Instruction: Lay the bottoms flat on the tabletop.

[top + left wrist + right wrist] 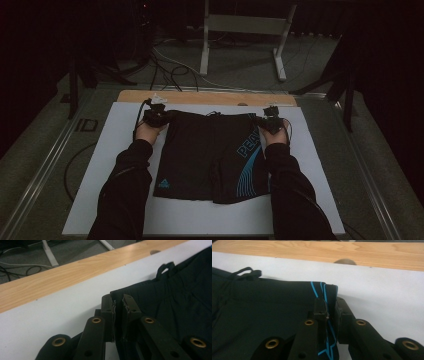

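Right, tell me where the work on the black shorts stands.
Done: the black swim shorts with blue stripes lie spread flat on the white board, waistband at the far edge. In hand: the left tongs are shut on the left waistband corner, and the right tongs are shut on the blue-striped right corner. Left: no fold shows yet; likely the waistband gets lifted and drawn back toward the leg hems.

One pair of shorts (210, 152), two tongs (156, 116).
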`<control>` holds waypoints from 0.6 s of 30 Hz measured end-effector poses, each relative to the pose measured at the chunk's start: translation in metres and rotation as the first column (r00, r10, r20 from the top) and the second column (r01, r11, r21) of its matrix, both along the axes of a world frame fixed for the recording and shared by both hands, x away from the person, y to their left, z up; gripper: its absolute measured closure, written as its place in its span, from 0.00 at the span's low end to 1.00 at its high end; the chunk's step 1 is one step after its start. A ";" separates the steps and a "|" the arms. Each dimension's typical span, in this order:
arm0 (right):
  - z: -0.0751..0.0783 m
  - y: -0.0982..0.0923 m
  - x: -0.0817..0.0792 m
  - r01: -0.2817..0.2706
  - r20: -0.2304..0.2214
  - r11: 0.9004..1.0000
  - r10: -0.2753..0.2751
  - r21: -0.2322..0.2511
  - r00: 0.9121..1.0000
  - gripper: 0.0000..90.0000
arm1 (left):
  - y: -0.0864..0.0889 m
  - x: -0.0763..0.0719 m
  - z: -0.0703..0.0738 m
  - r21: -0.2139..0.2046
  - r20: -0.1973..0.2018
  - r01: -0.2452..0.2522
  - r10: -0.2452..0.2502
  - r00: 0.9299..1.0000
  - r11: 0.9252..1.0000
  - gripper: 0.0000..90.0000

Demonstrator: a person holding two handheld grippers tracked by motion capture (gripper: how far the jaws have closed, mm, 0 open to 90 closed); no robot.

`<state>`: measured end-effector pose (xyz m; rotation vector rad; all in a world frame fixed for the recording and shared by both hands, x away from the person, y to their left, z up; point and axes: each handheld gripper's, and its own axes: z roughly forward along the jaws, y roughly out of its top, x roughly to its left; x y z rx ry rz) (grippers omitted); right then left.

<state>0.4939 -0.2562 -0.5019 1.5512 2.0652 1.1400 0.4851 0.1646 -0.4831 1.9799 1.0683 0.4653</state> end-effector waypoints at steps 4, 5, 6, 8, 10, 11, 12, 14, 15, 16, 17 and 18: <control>0.000 0.001 0.001 0.023 0.008 1.000 -0.023 -0.005 1.000 0.91 | -0.002 0.000 -0.003 0.000 0.011 -0.018 0.018 1.000 1.000 0.91; 0.000 0.002 0.002 0.019 0.009 1.000 -0.019 -0.015 1.000 0.91 | -0.002 0.000 -0.004 0.002 0.000 -0.013 0.013 1.000 1.000 0.91; 0.000 0.002 0.003 0.021 0.005 1.000 -0.021 -0.020 1.000 0.91 | -0.003 0.001 -0.005 0.009 -0.011 -0.008 0.008 1.000 1.000 0.91; -0.001 0.003 0.004 0.022 0.005 1.000 -0.021 -0.009 1.000 0.88 | -0.004 0.002 -0.006 0.000 -0.027 -0.027 0.027 0.999 1.000 0.90; -0.002 0.001 0.004 0.042 0.012 0.999 -0.042 -0.001 0.999 0.70 | -0.004 0.004 -0.007 -0.032 -0.065 -0.060 0.058 0.996 0.998 0.75; -0.001 0.000 0.004 0.051 0.008 0.999 -0.051 0.014 0.999 0.65 | -0.005 0.003 -0.006 -0.007 -0.046 -0.080 0.079 0.996 0.997 0.65; -0.001 -0.001 0.005 0.045 -0.001 0.999 -0.045 0.018 0.999 0.58 | -0.004 0.003 -0.005 -0.008 -0.045 -0.093 0.092 0.995 0.996 0.57; 0.001 -0.004 0.004 0.033 0.007 0.999 -0.033 0.019 0.999 0.50 | -0.004 0.003 -0.004 -0.024 -0.059 -0.114 0.112 0.992 0.993 0.42; 0.002 -0.006 0.003 0.032 0.009 0.999 -0.032 0.032 0.999 0.46 | -0.002 0.003 -0.001 -0.043 -0.078 -0.137 0.133 0.988 0.990 0.37; 0.003 -0.007 0.003 0.028 0.014 0.999 -0.028 0.042 0.999 0.42 | -0.001 0.002 -0.001 -0.056 -0.088 -0.111 0.106 0.990 0.992 0.31; 0.003 -0.007 0.002 0.017 0.018 0.998 -0.018 0.058 1.000 0.37 | -0.001 0.001 0.001 -0.064 -0.097 -0.096 0.090 0.991 0.993 0.24; 0.004 -0.007 0.001 0.017 0.020 0.998 -0.018 0.057 1.000 0.32 | -0.002 0.000 0.001 -0.068 -0.092 -0.087 0.081 0.992 0.994 0.22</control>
